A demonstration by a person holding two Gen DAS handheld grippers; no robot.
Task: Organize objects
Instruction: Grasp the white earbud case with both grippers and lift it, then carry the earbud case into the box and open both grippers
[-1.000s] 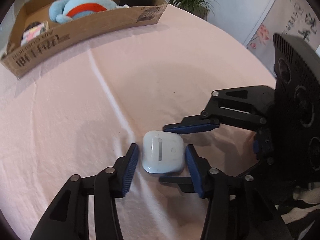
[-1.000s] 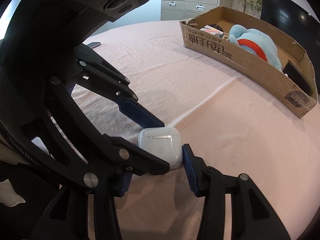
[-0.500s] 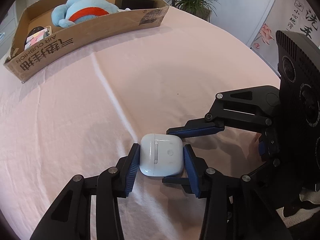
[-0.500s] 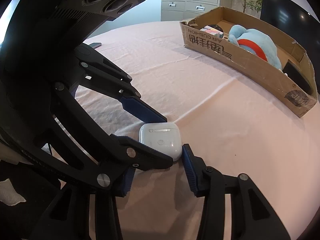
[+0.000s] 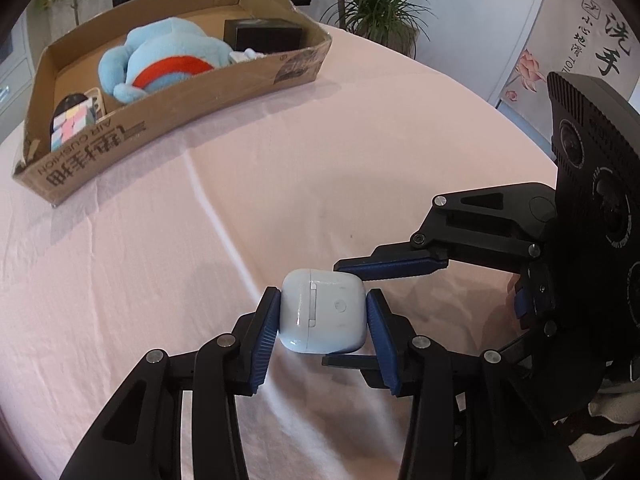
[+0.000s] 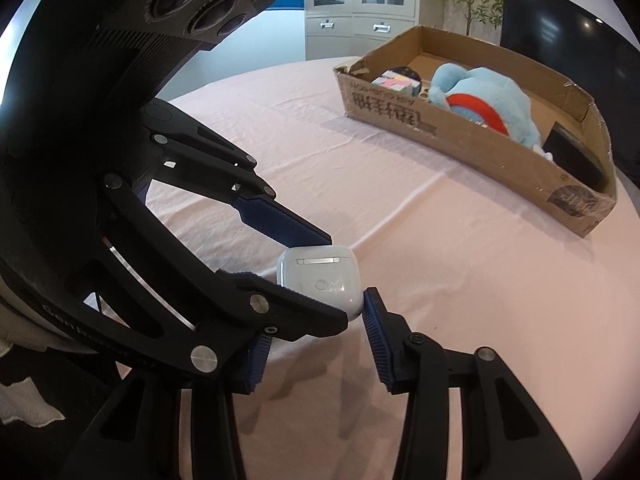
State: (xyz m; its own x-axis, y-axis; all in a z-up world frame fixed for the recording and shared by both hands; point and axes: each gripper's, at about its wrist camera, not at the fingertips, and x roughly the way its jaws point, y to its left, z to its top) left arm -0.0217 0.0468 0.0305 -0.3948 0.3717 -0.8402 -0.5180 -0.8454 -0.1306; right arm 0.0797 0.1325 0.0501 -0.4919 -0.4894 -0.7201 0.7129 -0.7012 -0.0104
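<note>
**Earbud case gripped, not yet boxed; three items already in the box**

Progress: The white earbud case (image 5: pixel 323 312) is outside the cardboard box (image 5: pixel 168 112), well apart from it on the near side, over the pink tablecloth (image 5: pixel 280 184). The left gripper (image 5: pixel 320 320) is clenched on it, one blue pad against each side. The right gripper (image 6: pixel 316 312) also stands at the case: one pad touches its lower corner, the other is hidden behind the left gripper's finger, so a grasp cannot be confirmed. Judged status: the pickup is made; the carry to the box and the release remain.

Box contents: a blue plush toy (image 5: pixel 160 60) fills the middle. A pastel puzzle cube (image 5: pixel 70 126) sits at one end of the box. A black box (image 5: pixel 262 34) sits at the opposite end. Free floor shows behind the plush toy.
</note>
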